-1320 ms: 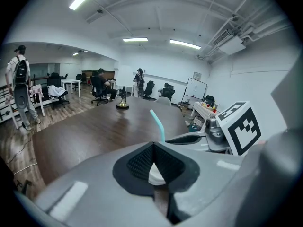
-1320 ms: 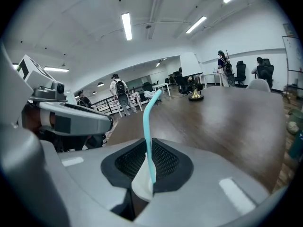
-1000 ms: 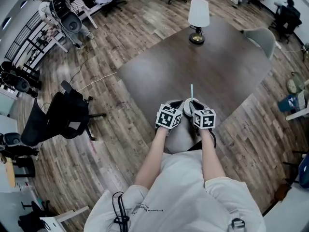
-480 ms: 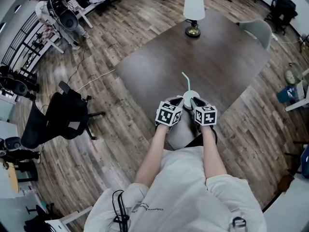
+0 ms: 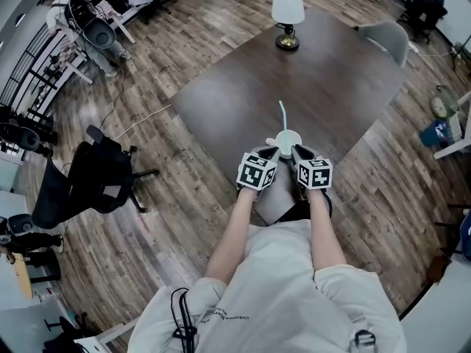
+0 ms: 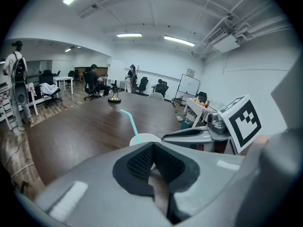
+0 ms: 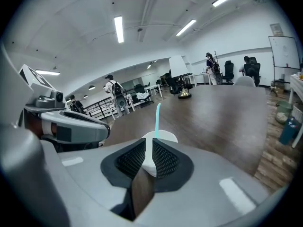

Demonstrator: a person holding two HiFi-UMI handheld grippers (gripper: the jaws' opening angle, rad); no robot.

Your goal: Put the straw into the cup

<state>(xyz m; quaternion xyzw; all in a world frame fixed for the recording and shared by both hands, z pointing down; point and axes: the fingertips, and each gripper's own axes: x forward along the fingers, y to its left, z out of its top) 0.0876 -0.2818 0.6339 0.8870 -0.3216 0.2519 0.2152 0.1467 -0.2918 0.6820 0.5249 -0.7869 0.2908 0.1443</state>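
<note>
Grey right gripper (image 7: 147,146) pinched shut on the thin wall of a small round white cup (image 7: 163,137), black ribbed pads (image 7: 164,160) pressing it from both sides. Inside the cup, a thin light-blue plastic straw (image 7: 156,119), sticking up out of the top, bendy end tipped over a little.

Grey left gripper (image 6: 154,148) just beside the cup, its own black pads (image 6: 138,163) touching at the tips, nothing held between them. Cup right past those tips, straw leaning away above it.

From the head view: both grippers side by side, noses pointing at the cup, cup sitting between the two noses. A black-and-white square marker cube (image 5: 256,175) on top of the left one, and a second marker cube (image 5: 313,175) just like it on the right one. Two bare arms (image 5: 234,234) reaching down to them from a light shirt (image 5: 272,300).

Cup at the near corner of a big dark brown wooden table (image 5: 338,87). Standing on it or lifted a bit, hard to tell. Far across the table, well apart from the cup, a lamp (image 5: 287,13) with a white shade and a shiny gold foot. A pale grey chair (image 5: 388,41) at the far right corner. On the striped wooden plank floor (image 5: 184,219), off to the left, a black office chair (image 5: 96,179).
</note>
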